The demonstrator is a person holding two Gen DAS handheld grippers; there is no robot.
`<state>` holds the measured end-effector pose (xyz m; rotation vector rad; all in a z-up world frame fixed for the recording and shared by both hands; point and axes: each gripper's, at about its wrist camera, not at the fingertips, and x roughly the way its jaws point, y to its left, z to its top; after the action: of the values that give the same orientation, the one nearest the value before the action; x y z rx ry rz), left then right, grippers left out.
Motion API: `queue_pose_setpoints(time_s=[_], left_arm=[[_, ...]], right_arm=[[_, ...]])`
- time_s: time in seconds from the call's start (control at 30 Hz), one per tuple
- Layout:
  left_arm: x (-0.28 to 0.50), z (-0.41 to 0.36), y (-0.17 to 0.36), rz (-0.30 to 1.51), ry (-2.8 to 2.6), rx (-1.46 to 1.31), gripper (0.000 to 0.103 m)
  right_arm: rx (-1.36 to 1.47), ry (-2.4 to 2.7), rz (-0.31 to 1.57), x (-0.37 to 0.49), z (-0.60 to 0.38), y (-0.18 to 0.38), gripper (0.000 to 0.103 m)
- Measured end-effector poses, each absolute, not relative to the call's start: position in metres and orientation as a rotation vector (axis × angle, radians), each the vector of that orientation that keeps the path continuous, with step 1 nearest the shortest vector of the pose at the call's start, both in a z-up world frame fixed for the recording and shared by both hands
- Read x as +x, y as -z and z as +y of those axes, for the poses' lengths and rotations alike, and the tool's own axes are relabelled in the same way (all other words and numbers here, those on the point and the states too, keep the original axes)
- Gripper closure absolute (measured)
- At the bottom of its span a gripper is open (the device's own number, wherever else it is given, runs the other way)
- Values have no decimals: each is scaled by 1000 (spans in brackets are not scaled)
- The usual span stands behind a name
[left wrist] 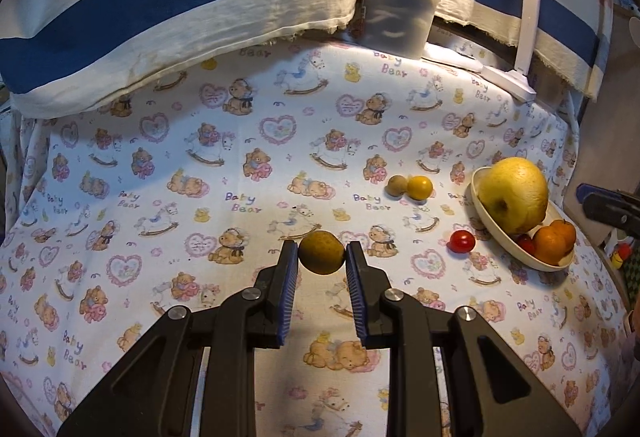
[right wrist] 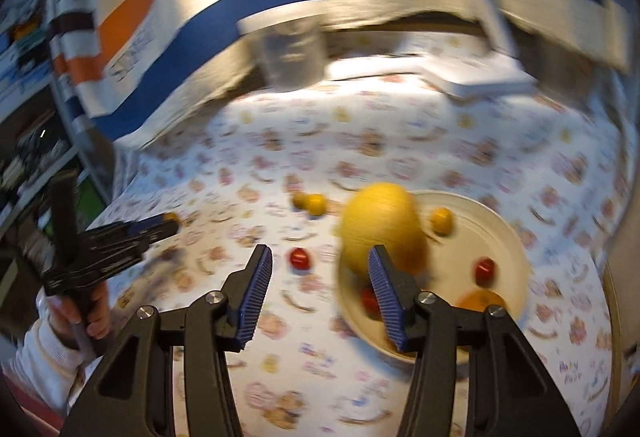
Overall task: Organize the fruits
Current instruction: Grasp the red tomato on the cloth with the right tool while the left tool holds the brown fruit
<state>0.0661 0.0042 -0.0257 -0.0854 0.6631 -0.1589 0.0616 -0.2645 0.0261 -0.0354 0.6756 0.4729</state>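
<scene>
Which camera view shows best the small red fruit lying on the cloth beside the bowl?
The left wrist view: the red fruit is sharp there, left of the bowl. The right wrist view shows it too, but blurred by motion.

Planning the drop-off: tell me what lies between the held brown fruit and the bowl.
Left wrist view: one cherry tomato on the cloth, between brown fruit and bowl.

1. Right gripper (right wrist: 320, 269): jaws spread wide, nothing between them.
2. Cream bowl (right wrist: 516, 237): ahead-right, holding a large yellow fruit (right wrist: 380, 225).
3. Red tomato (right wrist: 300, 258): on the cloth just ahead, between the fingers.
4. View blurred.
</scene>
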Motion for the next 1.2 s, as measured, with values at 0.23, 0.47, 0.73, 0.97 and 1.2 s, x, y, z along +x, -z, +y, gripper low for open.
queue_pose_setpoints(time_s=[0.23,0.47,0.73,0.97,1.2], left_arm=[[61,6,17,646,143,-84,80],[59,11,12,642,135,-113,80],[59,7,13,649,152,-111,80],[60,9,14,654,148,-118,80],[59,7,14,647,149,-108,80]], right_arm=[[-216,-475,805,87,-194,6,57],[-256,-392,885,119,-182,35,59],[-219,-367,926,139,-186,51,67],[-221,-361,942,148,-183,60,67],[-210,-360,947,152,-180,65,72]])
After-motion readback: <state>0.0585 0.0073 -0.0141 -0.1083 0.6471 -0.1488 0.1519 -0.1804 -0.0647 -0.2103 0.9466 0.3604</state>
